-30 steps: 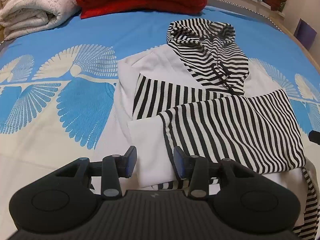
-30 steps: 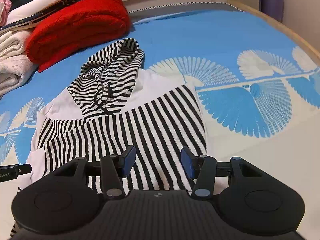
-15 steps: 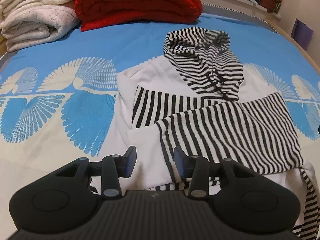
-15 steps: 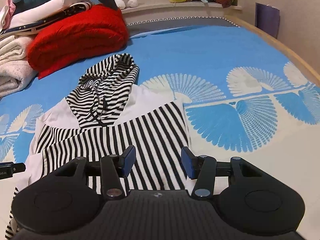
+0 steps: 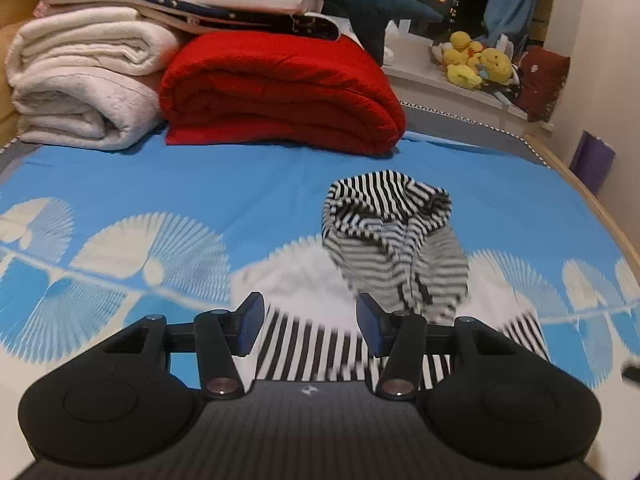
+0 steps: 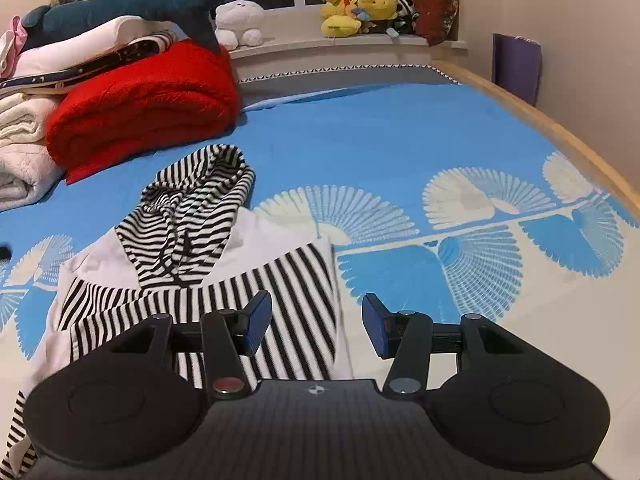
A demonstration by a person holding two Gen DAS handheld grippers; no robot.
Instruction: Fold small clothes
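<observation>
Fingers of the left gripper (image 5: 310, 326) have just been opening, empty, seemingly higher above the hoodie (image 5: 394, 248); right gripper (image 6: 316, 326) unchanged, parted, empty.

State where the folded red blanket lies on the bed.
In the right wrist view, the red blanket lies at the far left of the bed, beside the white blankets and beyond the striped hoodie.

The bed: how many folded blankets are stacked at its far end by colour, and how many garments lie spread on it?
Red folded blanket: 1
Cream folded blankets: 2
Striped hooded top, spread on the bed: 1
Total: 4
More folded bedding lies on top of the stack; I cannot count its pieces.
</observation>
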